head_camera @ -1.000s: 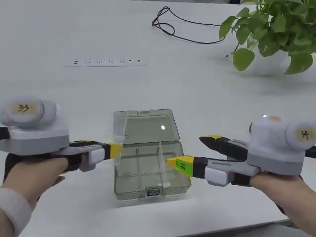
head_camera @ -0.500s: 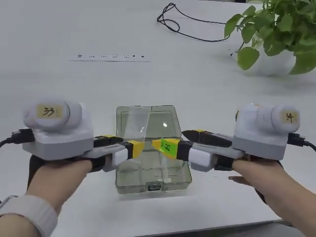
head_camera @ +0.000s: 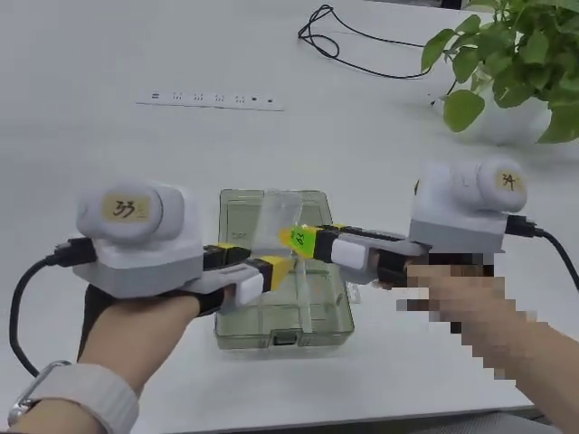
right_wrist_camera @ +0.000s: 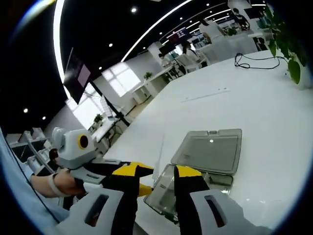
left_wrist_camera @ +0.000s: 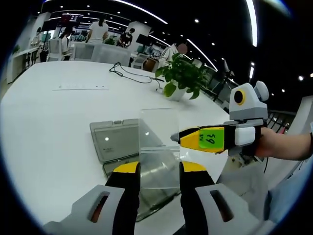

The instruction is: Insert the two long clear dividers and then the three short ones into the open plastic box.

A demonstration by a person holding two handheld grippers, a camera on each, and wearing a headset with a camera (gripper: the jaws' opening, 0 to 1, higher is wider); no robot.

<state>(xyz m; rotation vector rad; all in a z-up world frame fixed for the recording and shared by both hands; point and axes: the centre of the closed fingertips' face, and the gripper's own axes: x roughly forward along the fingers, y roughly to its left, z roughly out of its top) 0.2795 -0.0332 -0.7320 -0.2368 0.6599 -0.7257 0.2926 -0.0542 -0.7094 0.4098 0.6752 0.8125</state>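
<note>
Grips clear divider (head_camera: 279, 215) upright in left gripper (left_wrist_camera: 159, 167), head-view centre, above open box (head_camera: 244, 333) | holds right gripper (right_wrist_camera: 160, 171) jaws apart at its edge | likely light, stiff, slick, brittle: take by side edges, low

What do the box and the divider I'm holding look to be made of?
Divider: clear, glossy, rigid-looking sheet, likely hard plastic; the table shows through it. Box: translucent, smoke-green plastic by its look, with shiny walls and a light glint on the lid.

Plastic box (head_camera: 271, 333) partly behind left hand-held gripper (head_camera: 256, 258)
</note>
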